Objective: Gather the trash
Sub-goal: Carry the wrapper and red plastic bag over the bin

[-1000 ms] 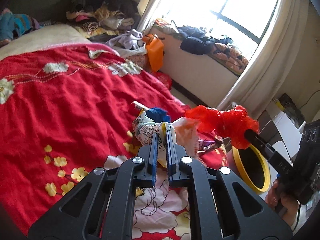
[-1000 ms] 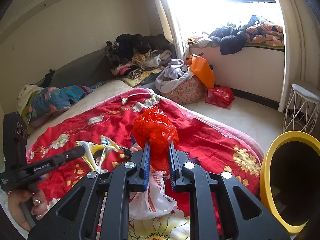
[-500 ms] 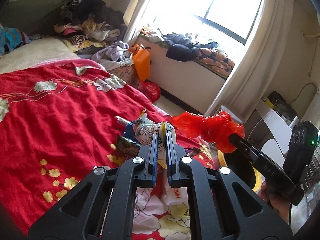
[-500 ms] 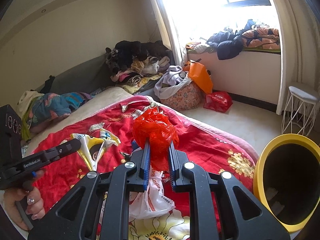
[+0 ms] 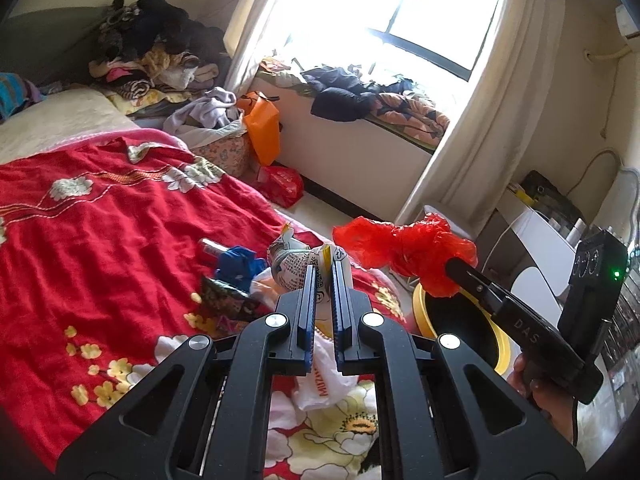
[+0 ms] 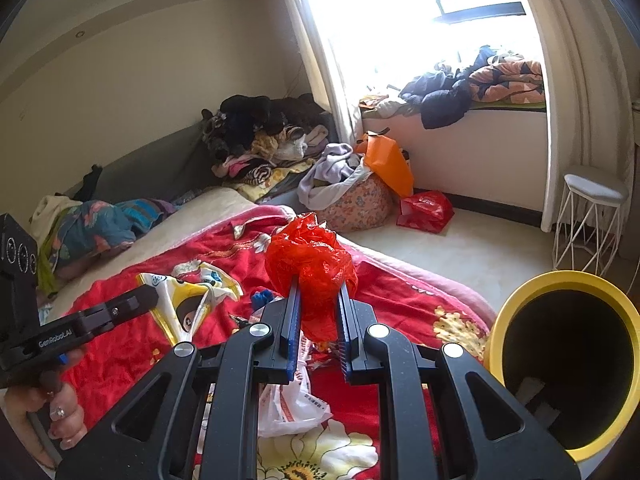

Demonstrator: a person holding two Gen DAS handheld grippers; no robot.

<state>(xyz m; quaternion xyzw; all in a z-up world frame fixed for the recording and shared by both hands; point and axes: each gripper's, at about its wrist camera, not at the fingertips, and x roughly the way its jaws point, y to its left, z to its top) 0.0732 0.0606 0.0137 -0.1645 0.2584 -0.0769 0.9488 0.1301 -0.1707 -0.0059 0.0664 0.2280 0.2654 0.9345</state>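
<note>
Left gripper [image 5: 323, 266]: closed tight on a printed snack wrapper [image 5: 294, 266] – held up above the bed [image 5: 100, 232].
Right gripper [image 6: 318, 286]: pinched shut on a crumpled red bag [image 6: 310, 258], which bulges out above the jaws.
Red bag, from the left wrist view: sits at the tip of the right gripper, over the near edge of the bin [image 5: 502, 354].
Bin [image 6: 520, 296]: yellow rim, dark inside, on the floor just beside the bed – low right of the right gripper.
Trash left on the bed: a white plastic bag [image 6: 290, 404] under the grippers, a blue scrap [image 5: 238, 264], a dark wrapper [image 5: 224, 298], a small can [image 5: 210, 246].
Hands: one [image 6: 44, 416] grips the left gripper's handle; the other [image 5: 548, 394] holds the right one.
</note>
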